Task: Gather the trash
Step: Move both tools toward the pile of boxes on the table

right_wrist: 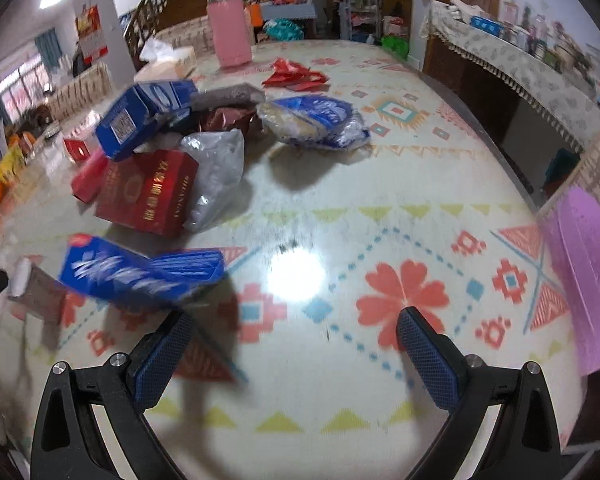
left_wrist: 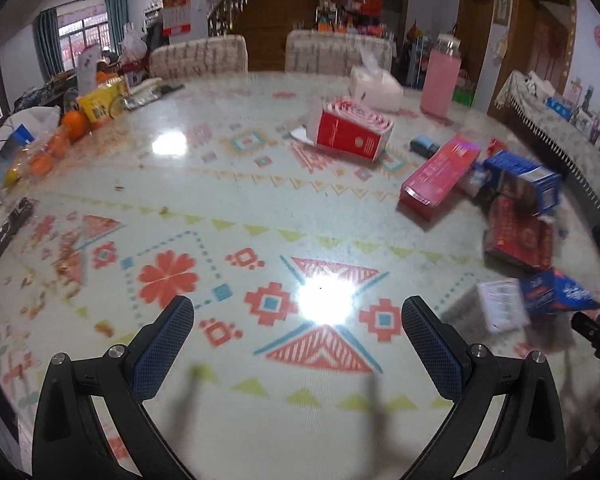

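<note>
blue mesh pads line both grippers, and both stand wide apart with nothing between them, each hovering over a bare patch of the patterned desk (right_wrist: pixel 379 184). the right gripper (right_wrist: pixel 296 344) has the trash ahead and to its left: a flat blue box (right_wrist: pixel 140 272) lies just beyond its left finger, a dark red box (right_wrist: pixel 148 196) sits further ahead, touching a crumpled clear bag (right_wrist: pixel 216 176), with a blue carton (right_wrist: pixel 140 116) behind them and a blue-printed food bag (right_wrist: pixel 315 120) straight ahead, well apart. the left gripper (left_wrist: pixel 298 344) sees the same heap off to its right, plus a long red box (left_wrist: pixel 439 172) and a red and white box (left_wrist: pixel 351 132) lying on its side ahead.

to do this well, i would take the nearest piece first: swing the right gripper left, straddle the flat blue box across its narrow side and close firmly, since thin card may slip or buckle. both views are blurred, so edges are hard to judge.

the boxes' contents cannot be seen. a pink bottle (left_wrist: pixel 439 80) and a tissue pack (left_wrist: pixel 375 88) stand far ahead; they look like keepers. a purple shape (right_wrist: pixel 587 276), perhaps a bag, sits at the right gripper's right.
</note>
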`<state>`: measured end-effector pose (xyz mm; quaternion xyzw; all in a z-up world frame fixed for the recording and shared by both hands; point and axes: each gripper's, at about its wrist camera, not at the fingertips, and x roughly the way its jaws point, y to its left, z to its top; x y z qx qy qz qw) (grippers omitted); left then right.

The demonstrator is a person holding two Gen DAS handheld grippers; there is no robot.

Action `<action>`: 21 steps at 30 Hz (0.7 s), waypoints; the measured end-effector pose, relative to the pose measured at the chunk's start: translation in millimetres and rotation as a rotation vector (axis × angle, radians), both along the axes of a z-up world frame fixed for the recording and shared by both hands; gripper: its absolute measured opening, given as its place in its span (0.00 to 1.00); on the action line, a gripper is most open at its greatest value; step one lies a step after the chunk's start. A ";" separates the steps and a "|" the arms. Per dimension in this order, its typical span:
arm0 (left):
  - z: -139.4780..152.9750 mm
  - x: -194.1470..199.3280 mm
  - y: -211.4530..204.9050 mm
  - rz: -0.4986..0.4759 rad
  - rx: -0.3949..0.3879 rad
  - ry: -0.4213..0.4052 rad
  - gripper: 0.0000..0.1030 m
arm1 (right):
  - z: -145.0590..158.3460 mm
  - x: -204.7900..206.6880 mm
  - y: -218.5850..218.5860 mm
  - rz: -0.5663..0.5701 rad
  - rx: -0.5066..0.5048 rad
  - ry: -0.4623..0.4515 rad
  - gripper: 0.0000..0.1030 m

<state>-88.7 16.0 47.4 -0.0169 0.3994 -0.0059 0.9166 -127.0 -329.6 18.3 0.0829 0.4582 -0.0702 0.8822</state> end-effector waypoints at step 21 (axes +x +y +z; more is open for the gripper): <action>65.2 -136.8 -40.7 -0.069 0.149 -0.267 1.00 | 61.1 -141.3 41.4 -0.052 -0.096 -0.371 1.00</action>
